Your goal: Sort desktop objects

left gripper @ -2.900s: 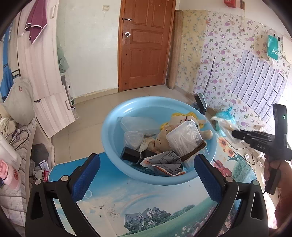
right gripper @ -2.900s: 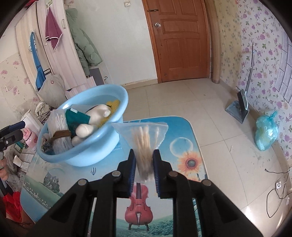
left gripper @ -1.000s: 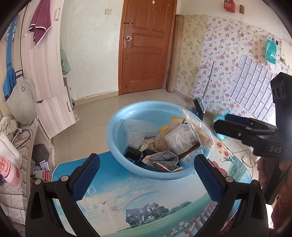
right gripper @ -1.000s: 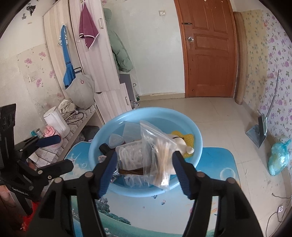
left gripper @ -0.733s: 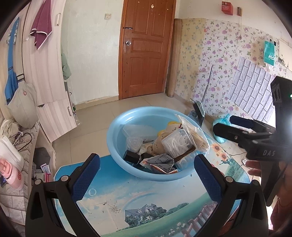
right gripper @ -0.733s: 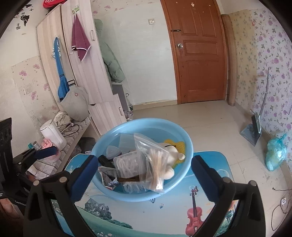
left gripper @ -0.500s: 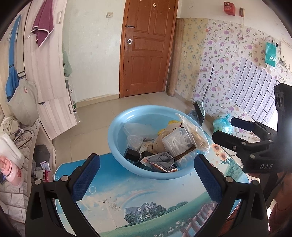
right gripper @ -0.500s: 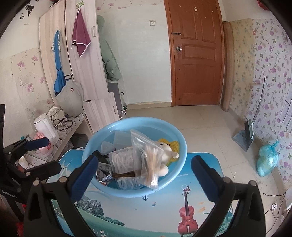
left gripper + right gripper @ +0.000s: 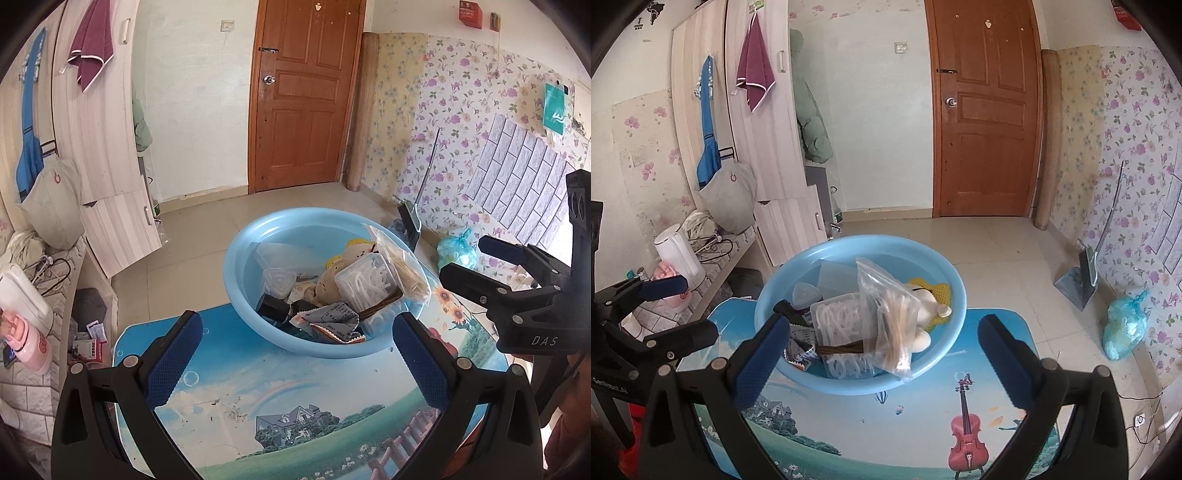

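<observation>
Both black two-finger grippers with blue pads stand wide apart and empty above a small table printed with a blue sky scene [image 9: 997, 373]: the right gripper [image 9: 882, 363] faces a round light-blue plastic basin [image 9: 955, 295] from the near side, the left gripper [image 9: 295, 360] likewise. Inside the basin, a clear plastic bag of cotton swabs [image 9: 894, 317] leans on a clear lidded box [image 9: 838, 317], beside a beige plush toy [image 9: 328, 284] and a grey printed packet [image 9: 332, 317].
</observation>
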The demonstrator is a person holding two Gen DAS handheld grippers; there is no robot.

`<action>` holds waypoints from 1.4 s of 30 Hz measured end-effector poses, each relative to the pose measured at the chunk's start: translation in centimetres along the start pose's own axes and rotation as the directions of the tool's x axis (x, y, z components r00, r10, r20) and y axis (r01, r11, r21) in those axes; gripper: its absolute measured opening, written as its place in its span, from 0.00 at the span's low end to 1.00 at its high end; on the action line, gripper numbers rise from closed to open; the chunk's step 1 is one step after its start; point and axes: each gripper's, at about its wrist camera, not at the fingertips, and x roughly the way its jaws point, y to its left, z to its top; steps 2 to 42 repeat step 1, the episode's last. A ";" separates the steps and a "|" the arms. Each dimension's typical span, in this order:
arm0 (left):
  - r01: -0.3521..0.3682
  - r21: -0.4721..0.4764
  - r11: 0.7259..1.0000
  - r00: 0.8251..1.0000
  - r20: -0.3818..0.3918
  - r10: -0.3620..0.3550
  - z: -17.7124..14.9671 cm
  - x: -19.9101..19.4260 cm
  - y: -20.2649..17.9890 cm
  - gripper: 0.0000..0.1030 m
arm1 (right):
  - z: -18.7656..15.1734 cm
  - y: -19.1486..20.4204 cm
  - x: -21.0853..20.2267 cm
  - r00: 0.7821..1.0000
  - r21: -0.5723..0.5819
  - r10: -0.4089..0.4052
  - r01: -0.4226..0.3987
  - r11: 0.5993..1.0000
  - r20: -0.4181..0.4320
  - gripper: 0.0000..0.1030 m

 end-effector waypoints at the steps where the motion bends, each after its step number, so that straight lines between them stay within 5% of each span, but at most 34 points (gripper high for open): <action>1: -0.002 0.004 1.000 1.000 -0.001 0.002 0.0 0.0 0.0 1.00 | 0.0 0.0 0.0 1.000 -0.003 0.000 0.000 1.000 -0.002 1.00; 42: -0.002 0.004 1.000 1.000 -0.001 0.002 0.0 0.0 0.0 1.00 | 0.0 0.0 0.0 1.000 -0.003 0.000 0.000 1.000 -0.002 1.00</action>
